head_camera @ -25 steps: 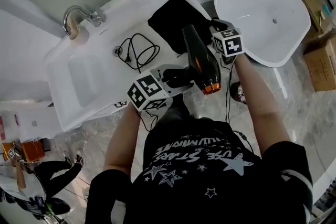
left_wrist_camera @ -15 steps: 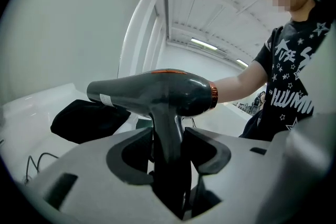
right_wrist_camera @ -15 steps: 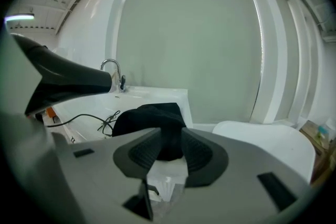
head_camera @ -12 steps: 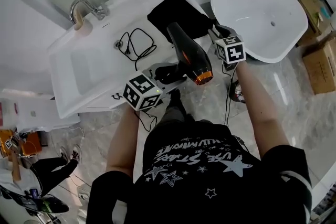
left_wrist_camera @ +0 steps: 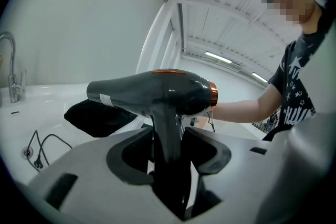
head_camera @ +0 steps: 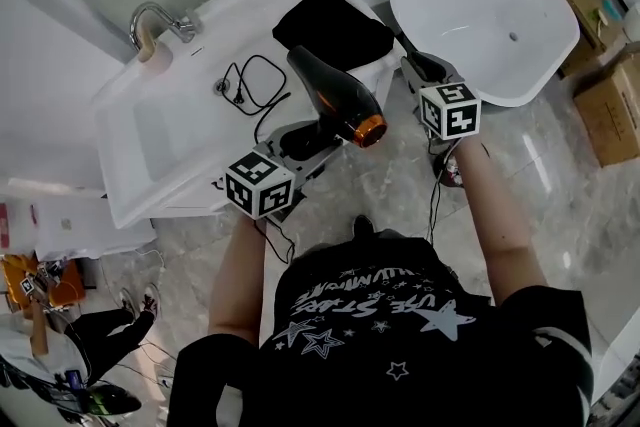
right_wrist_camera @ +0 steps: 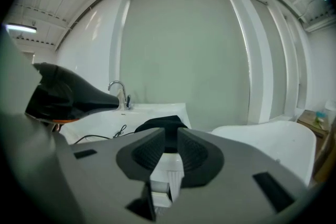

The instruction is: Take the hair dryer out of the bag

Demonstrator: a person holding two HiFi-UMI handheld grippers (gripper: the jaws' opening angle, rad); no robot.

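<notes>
The black hair dryer (head_camera: 335,97) with an orange ring at its nozzle hangs clear above the counter's front edge. My left gripper (head_camera: 310,137) is shut on its handle (left_wrist_camera: 167,136), and the barrel (left_wrist_camera: 152,93) lies crosswise above the jaws. The black bag (head_camera: 333,27) lies limp on the white counter, behind the dryer. My right gripper (head_camera: 420,68) hovers to the right of the bag, apart from it. Its jaws are closing with nothing between them, and the bag (right_wrist_camera: 160,123) shows beyond the narrow gap. The dryer (right_wrist_camera: 63,96) sits at the left edge of the right gripper view.
A black cord (head_camera: 255,85) is looped on the counter by the washbasin (head_camera: 170,140), with a chrome faucet (head_camera: 155,20) at the back. A white tub (head_camera: 480,15) stands to the right, cardboard boxes (head_camera: 605,95) beyond it. The person stands on a marble floor (head_camera: 400,185).
The left gripper has carried the dryer left and up, away from the bag. The right gripper has drawn back to the right, off the bag's edge.
</notes>
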